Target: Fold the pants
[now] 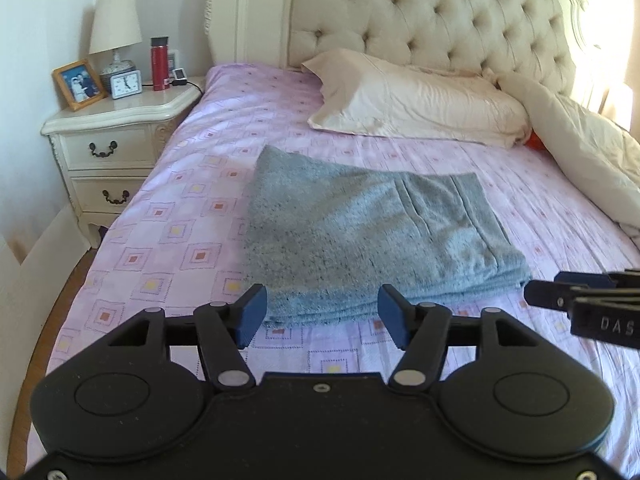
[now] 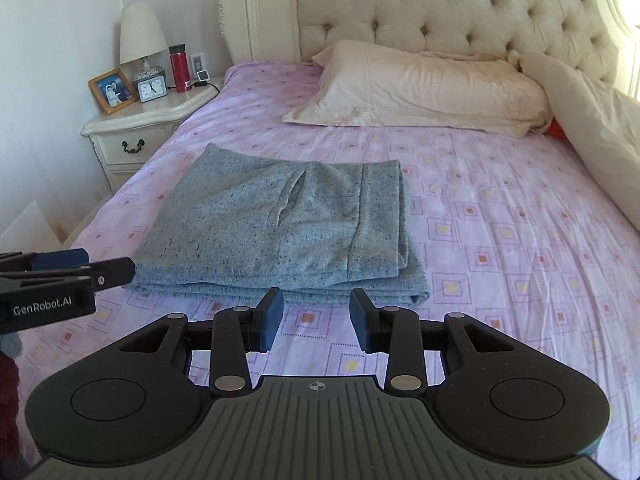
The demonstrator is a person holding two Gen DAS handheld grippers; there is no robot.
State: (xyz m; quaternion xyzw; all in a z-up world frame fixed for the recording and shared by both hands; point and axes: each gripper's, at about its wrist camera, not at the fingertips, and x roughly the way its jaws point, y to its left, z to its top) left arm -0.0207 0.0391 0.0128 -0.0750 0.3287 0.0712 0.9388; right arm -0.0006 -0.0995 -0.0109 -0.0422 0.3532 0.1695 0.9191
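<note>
Grey speckled pants (image 1: 352,236) lie folded into a flat stack of layers on the pink patterned bedsheet (image 1: 192,208); their pocket slit faces up in the right wrist view (image 2: 288,220). My left gripper (image 1: 322,316) is open just in front of the stack's near edge, nothing between its blue pads. My right gripper (image 2: 316,318) is open too, a little short of the near right part of the stack, over bare sheet. Each gripper shows at the edge of the other's view: the right gripper (image 1: 580,300) and the left gripper (image 2: 80,272).
A cream pillow (image 1: 416,96) and a bunched duvet (image 1: 592,152) lie by the tufted headboard (image 1: 432,16). Left of the bed stands a nightstand (image 1: 108,136) with a lamp, a clock, a photo frame and a red bottle (image 1: 159,62). Wood floor shows at the left.
</note>
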